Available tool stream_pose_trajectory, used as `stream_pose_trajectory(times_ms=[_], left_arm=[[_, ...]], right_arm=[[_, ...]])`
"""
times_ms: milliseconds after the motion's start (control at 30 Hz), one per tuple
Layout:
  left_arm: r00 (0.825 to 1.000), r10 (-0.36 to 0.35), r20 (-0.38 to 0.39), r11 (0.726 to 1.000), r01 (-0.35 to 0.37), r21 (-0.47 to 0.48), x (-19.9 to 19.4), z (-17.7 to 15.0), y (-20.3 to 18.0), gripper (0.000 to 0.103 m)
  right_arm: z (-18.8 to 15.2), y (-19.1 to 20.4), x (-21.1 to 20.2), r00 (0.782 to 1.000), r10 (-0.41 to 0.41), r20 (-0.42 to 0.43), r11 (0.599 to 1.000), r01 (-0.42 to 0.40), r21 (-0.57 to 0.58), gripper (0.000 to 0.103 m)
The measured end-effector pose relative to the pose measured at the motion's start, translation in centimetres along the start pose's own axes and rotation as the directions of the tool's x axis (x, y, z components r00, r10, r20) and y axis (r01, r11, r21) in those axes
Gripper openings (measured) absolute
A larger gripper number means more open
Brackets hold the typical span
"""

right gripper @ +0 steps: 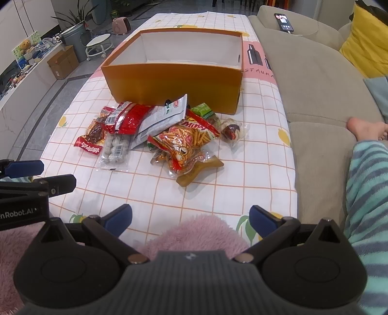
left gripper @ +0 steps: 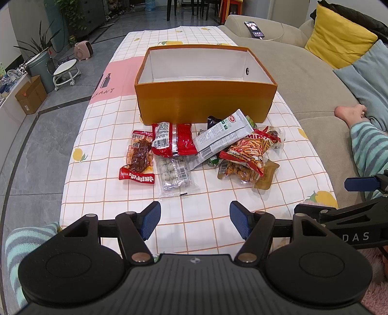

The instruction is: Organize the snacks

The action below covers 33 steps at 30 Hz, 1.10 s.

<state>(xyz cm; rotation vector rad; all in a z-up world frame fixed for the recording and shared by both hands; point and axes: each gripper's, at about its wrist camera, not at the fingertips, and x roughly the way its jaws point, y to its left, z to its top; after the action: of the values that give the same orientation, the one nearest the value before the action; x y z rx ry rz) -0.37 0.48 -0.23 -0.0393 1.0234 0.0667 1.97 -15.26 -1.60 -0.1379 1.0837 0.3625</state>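
Many crinkly snack packets (left gripper: 201, 155), heaped

You're in a home living room. A beige sofa (left gripper: 303, 72) with a yellow cushion (left gripper: 337, 36) runs along your right, a phone (left gripper: 254, 29) lying on it. A checked, fruit-print cloth (left gripper: 101, 135) covers the low table. Grey tiled floor (left gripper: 31, 135), potted plants (left gripper: 70, 17), a small pink heater (left gripper: 83, 50), and what look like dining chair legs (left gripper: 194, 9) far back.
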Motion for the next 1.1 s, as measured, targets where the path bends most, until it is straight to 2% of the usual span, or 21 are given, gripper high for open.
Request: stream_pose_trajectory(times_ms=[233, 400, 467, 567, 633, 700, 900, 1033, 1100], left_arm=[[1.0, -0.012, -0.003, 1.0, 0.012, -0.008, 0.1, 0.1, 0.1, 0.077], [0.998, -0.063, -0.009, 0.997, 0.063, -0.037, 0.5, 1.0, 0.9, 0.076], [0.996, -0.086, -0.005, 0.996, 0.086, -0.038, 0.7, 1.8, 1.2, 0.071], [0.994, -0.105, 0.012, 0.994, 0.105, -0.029, 1.2, 3.1, 1.8, 0.071], [0.995, -0.104, 0.006, 0.994, 0.104, -0.038, 2.1, 4.1, 2.3, 0.071], [0.994, -0.107, 0.002, 0.992, 0.107, -0.064, 3.2, 5.3, 3.0, 0.071], [0.993, -0.114, -0.023, 0.99, 0.112, -0.082, 7.7, 8.2, 4.7, 0.071], [0.992, -0.113, -0.054, 0.989, 0.107, -0.102, 11.0, 9.3, 5.6, 0.071], [0.991, -0.11, -0.073, 0.988, 0.101, -0.117, 12.5, 9.7, 6.2, 0.073]], right_arm=[[0.0, -0.1, 0.1, 1.0, 0.01, -0.003, 1.0, -0.01, 0.003, 0.099], [0.5, 0.2, 0.4, 0.999, 0.032, -0.001, 0.999, -0.032, -0.027, 0.099], [1.1, 0.3, 0.7, 0.999, 0.035, -0.007, 0.998, -0.035, -0.047, 0.099], [2.3, 0.1, 1.2, 1.0, 0.027, 0.011, 0.997, -0.026, -0.07, 0.099], [3.3, 0.0, 1.9, 0.999, 0.015, 0.029, 0.996, -0.012, -0.089, 0.096], [4.6, -0.3, 2.8, 1.0, 0.015, 0.024, 0.996, -0.013, -0.091, 0.087], [8.8, -1.1, 6.4, 0.998, 0.057, 0.0, 0.998, -0.057, -0.022, 0.087], [11.1, -1.0, 9.0, 0.996, 0.081, -0.023, 0.997, -0.081, -0.01, 0.077], [12.1, -0.9, 10.2, 0.996, 0.087, -0.027, 0.996, -0.088, -0.008, 0.075]])
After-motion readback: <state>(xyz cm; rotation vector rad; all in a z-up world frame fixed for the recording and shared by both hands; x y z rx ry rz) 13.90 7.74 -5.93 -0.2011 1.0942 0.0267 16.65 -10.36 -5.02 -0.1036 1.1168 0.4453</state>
